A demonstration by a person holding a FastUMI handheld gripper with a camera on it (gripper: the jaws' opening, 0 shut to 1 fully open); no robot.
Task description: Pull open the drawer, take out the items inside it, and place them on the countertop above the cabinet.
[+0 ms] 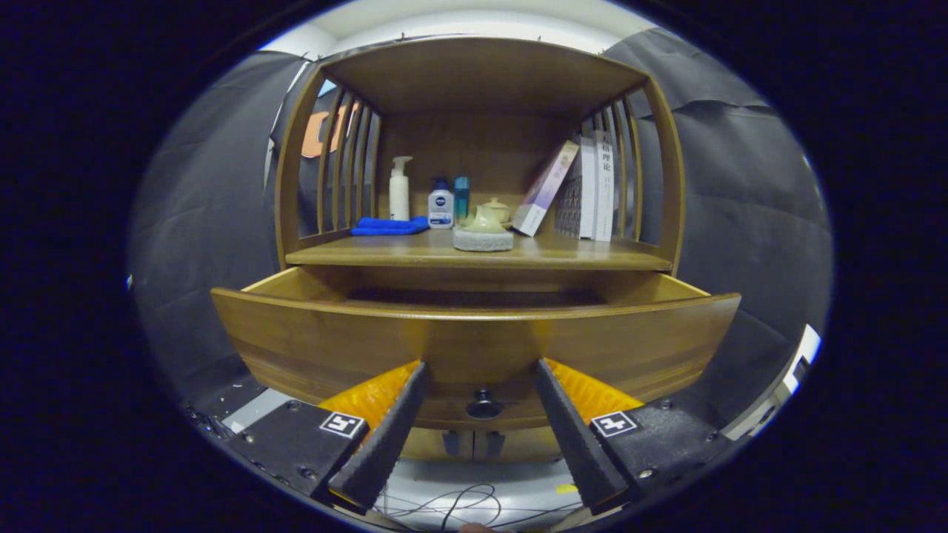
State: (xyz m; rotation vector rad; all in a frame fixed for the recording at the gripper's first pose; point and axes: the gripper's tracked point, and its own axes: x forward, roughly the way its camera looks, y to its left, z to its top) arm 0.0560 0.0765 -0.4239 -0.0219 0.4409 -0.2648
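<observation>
Drawer (474,337) is pulled out, front panel just ahead of the jaws and spanning well past both sides. Its knob (483,404) sits between the two fingers, near their tips, not touched. Gripper (480,370) jaws are apart, holding nothing.

Step in hand, by my read: pull-open looks done, take-out not yet begun. From this low angle the drawer's inside is mostly hidden behind the front panel; only a dark strip shows, so can't tell what items are in it.

Counter (415,253) lies beyond and above the jaws, w/ a blue cloth (390,226), pump bottle (400,188), small bottle (441,205), teapot (483,222) on a grey pad, and books (585,189) leaning at the far right.

Next move likely calls for lifting the gripper up over the front panel, tilting down to see inside, then closing on one item. Bare counter near the front edge looks like the drop spot.
</observation>
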